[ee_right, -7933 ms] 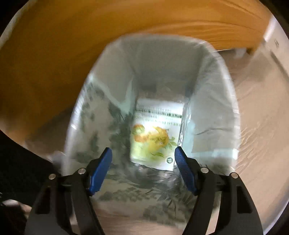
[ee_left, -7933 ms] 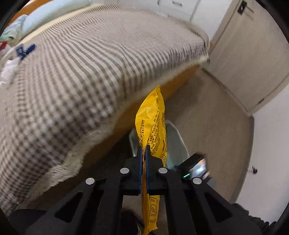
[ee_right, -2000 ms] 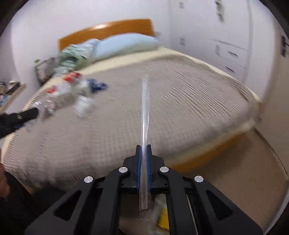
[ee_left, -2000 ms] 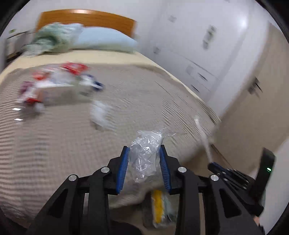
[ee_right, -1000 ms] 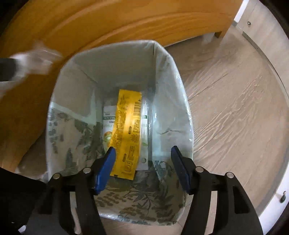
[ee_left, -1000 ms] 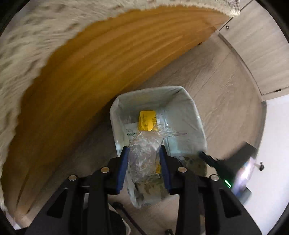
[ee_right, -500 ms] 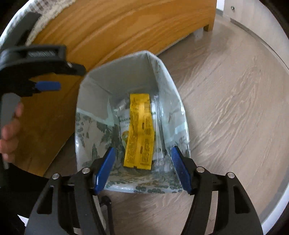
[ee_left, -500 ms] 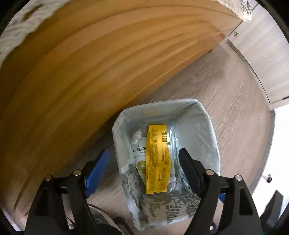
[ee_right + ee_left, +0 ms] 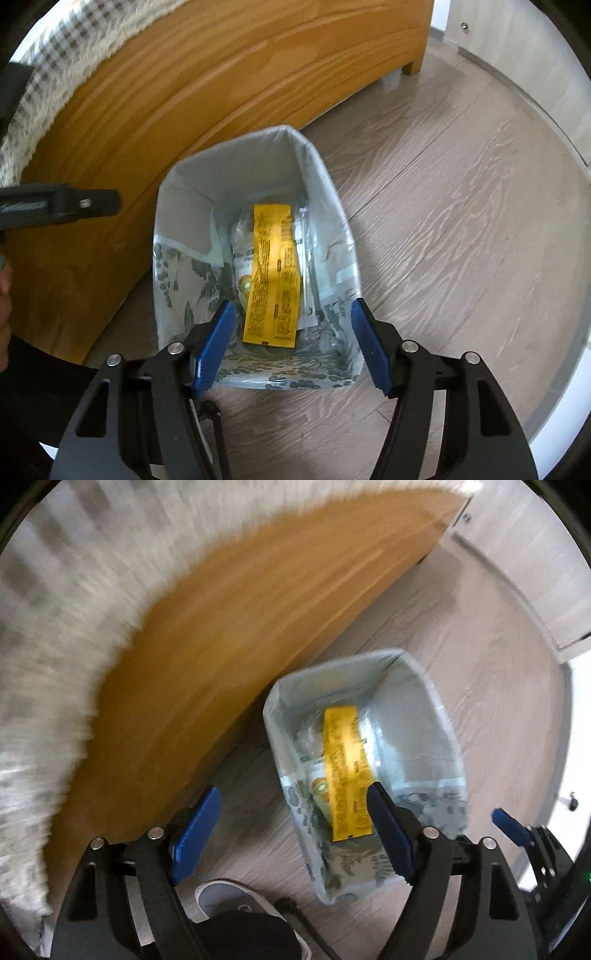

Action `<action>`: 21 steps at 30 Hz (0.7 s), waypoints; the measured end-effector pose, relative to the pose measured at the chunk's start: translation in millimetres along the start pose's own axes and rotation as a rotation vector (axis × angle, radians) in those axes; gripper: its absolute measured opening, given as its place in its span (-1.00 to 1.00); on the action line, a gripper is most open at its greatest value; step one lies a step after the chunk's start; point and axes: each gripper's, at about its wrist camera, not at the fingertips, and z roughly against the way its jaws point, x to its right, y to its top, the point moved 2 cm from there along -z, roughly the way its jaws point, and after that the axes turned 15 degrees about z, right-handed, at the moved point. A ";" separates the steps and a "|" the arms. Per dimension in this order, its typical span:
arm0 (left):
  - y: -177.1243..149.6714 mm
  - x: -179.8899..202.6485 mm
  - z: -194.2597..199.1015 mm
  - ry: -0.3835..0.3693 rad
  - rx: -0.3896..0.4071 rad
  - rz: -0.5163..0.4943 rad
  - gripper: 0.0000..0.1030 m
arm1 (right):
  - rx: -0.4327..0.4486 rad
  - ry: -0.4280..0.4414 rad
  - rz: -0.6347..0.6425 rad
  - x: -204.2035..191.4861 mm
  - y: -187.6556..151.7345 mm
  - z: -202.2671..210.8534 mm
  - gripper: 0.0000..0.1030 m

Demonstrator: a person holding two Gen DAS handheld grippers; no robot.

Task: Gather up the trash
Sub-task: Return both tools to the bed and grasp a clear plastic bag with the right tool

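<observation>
A small bin lined with a pale plastic bag [image 9: 192,221] stands on the floor beside the wooden bed frame [image 9: 184,92]. Inside lie a yellow wrapper [image 9: 271,277], a white packet with a fruit picture [image 9: 242,273] and clear plastic [image 9: 306,236]. My right gripper [image 9: 291,339] is open and empty above the bin's near edge. My left gripper [image 9: 291,830] is open and empty, above the floor at the bin's [image 9: 436,716] left side, with the yellow wrapper [image 9: 345,771] in view. The left gripper's side shows in the right wrist view [image 9: 59,206].
The wood-grain floor [image 9: 461,221] stretches to the right of the bin. The checked bedspread [image 9: 55,66] hangs over the bed frame's top. A shoe [image 9: 236,904] is on the floor below my left gripper. The white wall base [image 9: 517,74] runs at the far right.
My left gripper opened and let the clear plastic drop into the bin, then swung left and up. My right gripper stayed open and drew back from the bin.
</observation>
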 end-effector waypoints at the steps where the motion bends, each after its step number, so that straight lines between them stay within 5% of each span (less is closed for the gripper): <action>1: 0.4 -1.7 17.1 -0.026 0.026 0.007 0.52 | 0.009 -0.003 -0.001 0.3 1.6 5.7 0.22; 10: -17.7 -51.9 172.2 -0.130 0.343 0.046 0.64 | 0.148 -0.077 0.038 -18.5 46.1 81.4 0.33; 21: -9.9 -227.9 285.6 -0.133 0.594 0.315 0.70 | 0.404 -0.098 0.197 -147.6 137.0 178.9 0.33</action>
